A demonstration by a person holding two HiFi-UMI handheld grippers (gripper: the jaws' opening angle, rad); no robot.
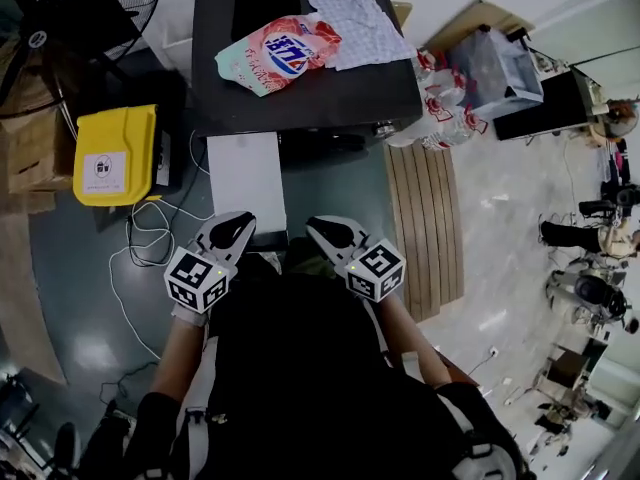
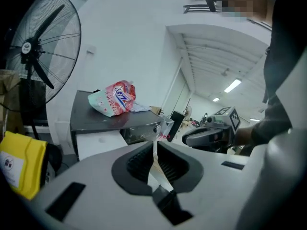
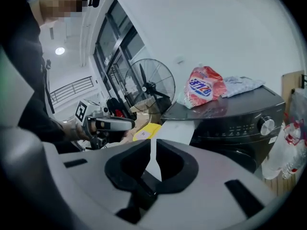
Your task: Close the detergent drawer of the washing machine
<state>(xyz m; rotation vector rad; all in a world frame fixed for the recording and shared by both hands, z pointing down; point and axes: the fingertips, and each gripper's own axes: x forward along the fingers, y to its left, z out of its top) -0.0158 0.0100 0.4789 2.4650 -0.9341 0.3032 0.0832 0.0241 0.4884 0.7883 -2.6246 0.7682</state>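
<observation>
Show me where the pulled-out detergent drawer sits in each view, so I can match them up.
Head view: the white detergent drawer is left of centre, sticking out from the washing machine front.
Left gripper view: left of centre, just under the machine's dark top.
Right gripper view: near centre, jutting left from the machine's upper corner.
Shared landmark: the red-and-white detergent pouch lying on the machine's top.

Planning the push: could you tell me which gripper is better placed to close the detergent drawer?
Left, probably: left gripper lines up with the open detergent drawer; right gripper sits beside it.
</observation>
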